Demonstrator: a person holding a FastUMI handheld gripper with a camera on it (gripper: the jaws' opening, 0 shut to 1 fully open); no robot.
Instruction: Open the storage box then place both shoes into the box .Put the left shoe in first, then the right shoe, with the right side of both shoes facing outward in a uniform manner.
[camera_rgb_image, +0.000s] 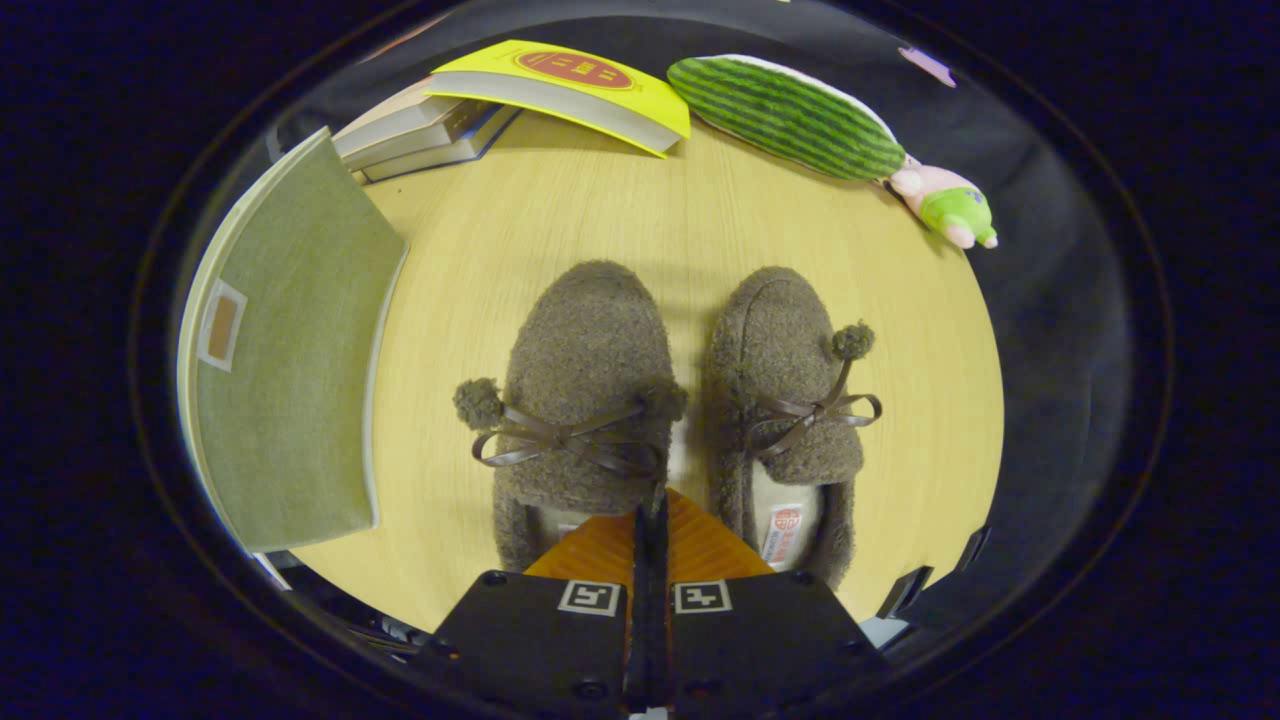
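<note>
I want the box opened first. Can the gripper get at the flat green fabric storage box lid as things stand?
Probably yes. The green fabric storage box lid lies off to the side of the closed gripper, with bare wooden table around it. The two brown fuzzy slippers sit straight ahead, not in that path.

Two fuzzy, woolly slippers (585, 385) (785, 400) with glossy ribbon bows rest on a smooth matt wood-grain table (690, 215), beside a coarse-woven cloth storage box (290, 350), a glossy paper-covered book (570, 85) and soft plush toys (785, 115).
</note>
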